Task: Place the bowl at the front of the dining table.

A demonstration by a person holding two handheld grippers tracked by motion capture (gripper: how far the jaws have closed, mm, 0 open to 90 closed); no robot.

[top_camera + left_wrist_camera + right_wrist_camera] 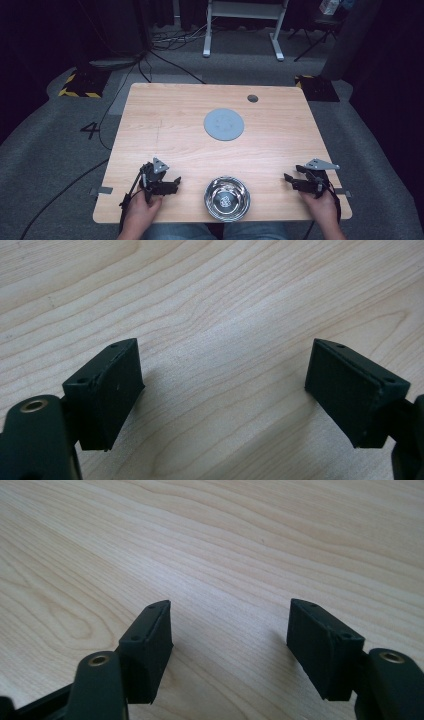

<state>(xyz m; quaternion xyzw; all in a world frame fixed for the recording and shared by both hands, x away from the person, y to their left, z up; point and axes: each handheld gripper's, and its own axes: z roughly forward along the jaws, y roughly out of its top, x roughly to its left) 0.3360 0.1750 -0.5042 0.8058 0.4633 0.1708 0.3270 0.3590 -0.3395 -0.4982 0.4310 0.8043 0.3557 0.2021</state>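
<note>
On the near edge of the table, a steel bowl is sitting between the left gripper and right gripper, both resting with jaws apart, gripping nothing.

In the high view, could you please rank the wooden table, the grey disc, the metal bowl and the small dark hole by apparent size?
1. Wooden table, by far the largest.
2. Metal bowl and grey disc: these look nearly alike; the bowl sits nearer the camera, so I won't rank them.
3. Dark hole, the smallest.
</note>
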